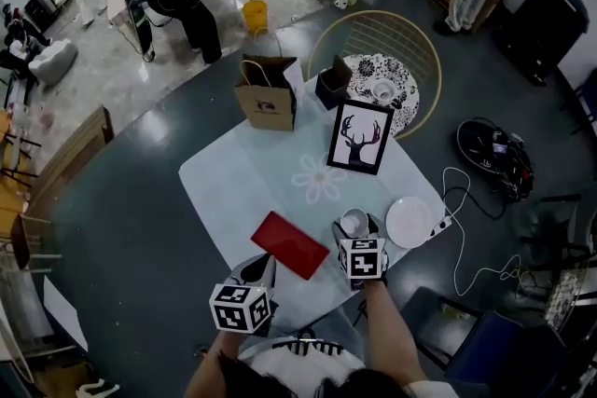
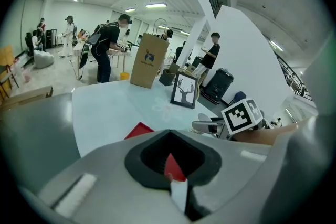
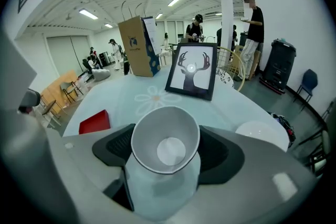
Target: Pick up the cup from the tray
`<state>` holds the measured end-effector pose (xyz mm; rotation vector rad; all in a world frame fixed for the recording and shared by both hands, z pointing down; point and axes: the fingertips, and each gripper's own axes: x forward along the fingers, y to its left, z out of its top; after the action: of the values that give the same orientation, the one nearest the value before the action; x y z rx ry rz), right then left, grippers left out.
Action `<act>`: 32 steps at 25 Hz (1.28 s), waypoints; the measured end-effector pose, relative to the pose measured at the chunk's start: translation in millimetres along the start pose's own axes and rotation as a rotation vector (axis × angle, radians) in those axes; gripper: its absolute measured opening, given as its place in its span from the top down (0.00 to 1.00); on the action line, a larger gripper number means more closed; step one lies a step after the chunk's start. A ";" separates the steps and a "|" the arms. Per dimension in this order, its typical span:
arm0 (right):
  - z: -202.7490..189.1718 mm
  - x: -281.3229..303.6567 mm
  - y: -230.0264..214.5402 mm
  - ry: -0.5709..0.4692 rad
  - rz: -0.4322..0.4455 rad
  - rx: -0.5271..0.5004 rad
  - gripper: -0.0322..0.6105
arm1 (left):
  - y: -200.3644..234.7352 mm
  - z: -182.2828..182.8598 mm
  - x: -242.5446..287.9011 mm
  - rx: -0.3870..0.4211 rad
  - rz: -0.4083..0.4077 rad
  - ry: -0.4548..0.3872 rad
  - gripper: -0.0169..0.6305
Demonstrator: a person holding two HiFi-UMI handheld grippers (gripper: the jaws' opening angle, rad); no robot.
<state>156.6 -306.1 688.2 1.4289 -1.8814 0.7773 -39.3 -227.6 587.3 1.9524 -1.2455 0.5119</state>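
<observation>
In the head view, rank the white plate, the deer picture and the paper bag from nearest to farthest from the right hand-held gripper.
1. White plate, just right of the right hand-held gripper.
2. Deer picture, ahead, mid-table.
3. Paper bag, far edge, to the left.

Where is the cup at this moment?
In the head view the cup is gripped in the right tongs, near the front edge of the table, between the tray and the plate.

Small white tapered cup: empty, mouth open, clamped between jaws of right gripper, just beside flat red rectangular tray.
</observation>
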 end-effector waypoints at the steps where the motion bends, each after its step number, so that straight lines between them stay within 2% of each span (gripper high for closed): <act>1: 0.1 0.3 0.5 -0.003 0.003 -0.002 0.34 | 0.0 0.3 0.5 -0.003 0.001 -0.001 0.97; 5: 4.0 -3.4 2.9 -0.025 0.012 0.000 0.32 | -0.9 -0.8 1.9 -0.007 0.006 0.003 0.97; 8: 13.6 -14.0 3.7 -0.085 0.004 0.008 0.26 | -3.6 -0.2 1.3 -0.007 0.003 -0.004 0.97; 15: 50.9 -56.8 6.3 -0.248 -0.002 0.031 0.26 | -13.6 2.5 1.0 0.012 -0.039 -0.032 0.97; 20: 60.7 -87.5 19.5 -0.298 0.015 0.057 0.28 | -20.0 2.4 -6.0 0.035 -0.073 -0.050 0.97; 22: 61.6 -100.3 27.1 -0.315 0.008 0.044 0.35 | -20.4 4.3 -9.0 0.042 -0.084 -0.061 0.97; 25: 54.4 -114.8 43.0 -0.319 -0.001 0.003 0.51 | -19.5 5.6 -14.6 0.047 -0.096 -0.080 0.97; 27: 46.1 -122.8 51.1 -0.318 -0.011 0.003 0.56 | -19.8 5.1 -19.0 0.049 -0.104 -0.091 0.97; 30: 36.0 -134.8 59.9 -0.330 -0.044 0.015 0.76 | -19.9 4.7 -27.1 0.062 -0.111 -0.108 0.97; 32: 28.6 -140.1 68.9 -0.328 -0.035 0.026 0.89 | -19.4 2.4 -32.3 0.069 -0.118 -0.114 0.97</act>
<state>114.1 -229.6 555.8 1.6831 -2.0867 0.5791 -36.6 -205.6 556.7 2.1236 -1.1876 0.3934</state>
